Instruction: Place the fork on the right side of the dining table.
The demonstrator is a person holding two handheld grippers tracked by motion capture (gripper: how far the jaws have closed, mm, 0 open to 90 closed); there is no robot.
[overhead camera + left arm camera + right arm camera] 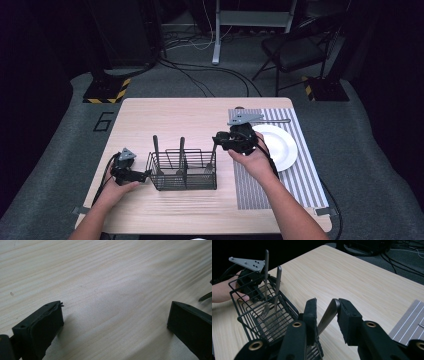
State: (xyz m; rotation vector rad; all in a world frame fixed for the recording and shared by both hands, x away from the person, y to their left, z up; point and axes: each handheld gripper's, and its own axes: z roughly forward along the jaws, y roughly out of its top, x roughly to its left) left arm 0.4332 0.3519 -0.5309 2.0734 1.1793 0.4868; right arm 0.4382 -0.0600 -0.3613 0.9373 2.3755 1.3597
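Observation:
A black wire basket (pixel 185 186) stands mid-table with two metal utensils (pixel 155 147) upright in its left compartments. A third metal handle (pixel 214 152) leans out of the right compartment. My right gripper (pixel 221 139) reaches to it from the right. In the right gripper view the handle (pixel 329 313) stands tilted between the jaws of my right gripper (pixel 328 303); its tip rests on the right pad, with a gap to the left pad. My left gripper (pixel 144 175) lies beside the basket's left end. Its jaws (pixel 115 322) stand wide apart over bare wood.
A white plate (pixel 280 147) sits on a striped placemat (pixel 300 180) right of the basket, with a slim utensil (pixel 280 120) at the mat's far end. Through the basket (pixel 249 312), the right gripper view shows the left hand (pixel 222 292).

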